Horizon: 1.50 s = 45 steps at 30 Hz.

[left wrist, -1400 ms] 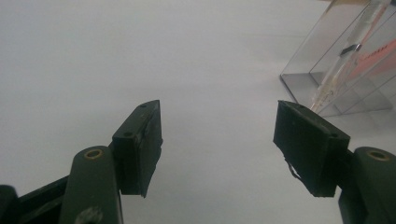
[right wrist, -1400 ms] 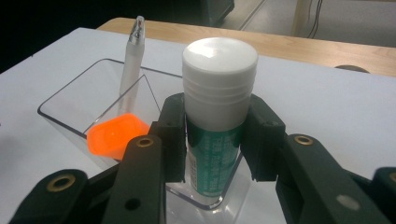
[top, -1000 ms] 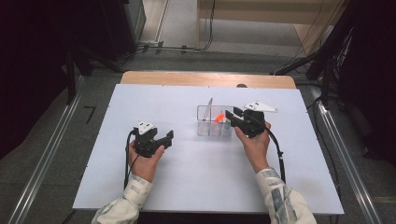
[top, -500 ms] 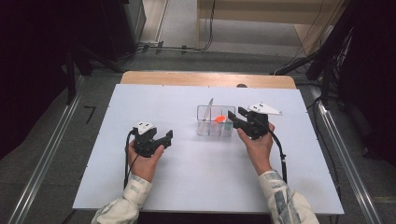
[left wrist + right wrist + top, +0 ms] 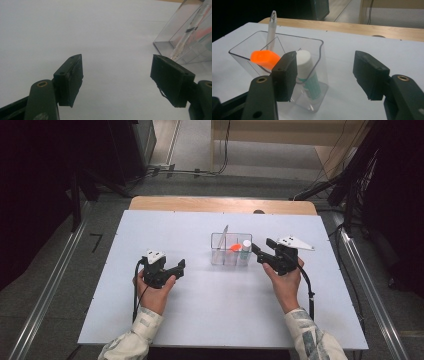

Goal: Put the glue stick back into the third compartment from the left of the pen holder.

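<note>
- A clear plastic organiser [image 5: 230,249] stood mid-table on the white tabletop [image 5: 210,320], holding a white pen [image 5: 271,27], an orange item [image 5: 264,58] and a white-capped tube [image 5: 308,75].
- The right gripper [image 5: 262,253] sat just beside the organiser's right end, jaws apart, holding nothing.
- The left gripper [image 5: 176,268] rested well left of it, jaws likewise apart and empty.

— What differs from a second ago?
— The right black two-jaw gripper [image 5: 261,254] now sits back from the clear plastic three-compartment organiser [image 5: 218,257], jaws spread and empty.
— And the white-capped green-labelled bottle [image 5: 308,72]?
— It stands in the compartment nearest that gripper, just ahead of its jaws, no longer held.
</note>
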Each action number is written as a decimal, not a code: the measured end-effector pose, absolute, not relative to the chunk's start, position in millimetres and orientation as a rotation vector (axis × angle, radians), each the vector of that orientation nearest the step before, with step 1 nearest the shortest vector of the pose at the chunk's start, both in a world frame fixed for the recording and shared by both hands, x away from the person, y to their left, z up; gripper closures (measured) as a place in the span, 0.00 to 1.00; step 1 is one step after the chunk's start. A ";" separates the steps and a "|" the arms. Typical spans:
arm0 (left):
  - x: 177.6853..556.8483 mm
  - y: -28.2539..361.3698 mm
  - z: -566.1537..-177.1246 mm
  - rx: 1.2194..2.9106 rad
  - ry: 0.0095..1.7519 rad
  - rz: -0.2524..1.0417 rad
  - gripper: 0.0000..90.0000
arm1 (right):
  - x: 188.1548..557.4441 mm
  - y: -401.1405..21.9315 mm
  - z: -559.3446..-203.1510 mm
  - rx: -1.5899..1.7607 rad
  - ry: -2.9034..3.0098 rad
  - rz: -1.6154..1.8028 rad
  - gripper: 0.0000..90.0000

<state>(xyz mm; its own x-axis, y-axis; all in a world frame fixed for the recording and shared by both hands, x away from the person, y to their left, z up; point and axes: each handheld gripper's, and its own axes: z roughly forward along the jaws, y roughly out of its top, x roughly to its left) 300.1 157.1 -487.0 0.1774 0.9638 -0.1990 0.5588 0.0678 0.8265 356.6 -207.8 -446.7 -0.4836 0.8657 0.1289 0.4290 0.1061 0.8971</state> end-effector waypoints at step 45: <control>285.2 190.8 -482.1 1.548 1.534 0.613 0.23 | 311.3 -281.5 -466.9 1.360 1.912 1.103 0.24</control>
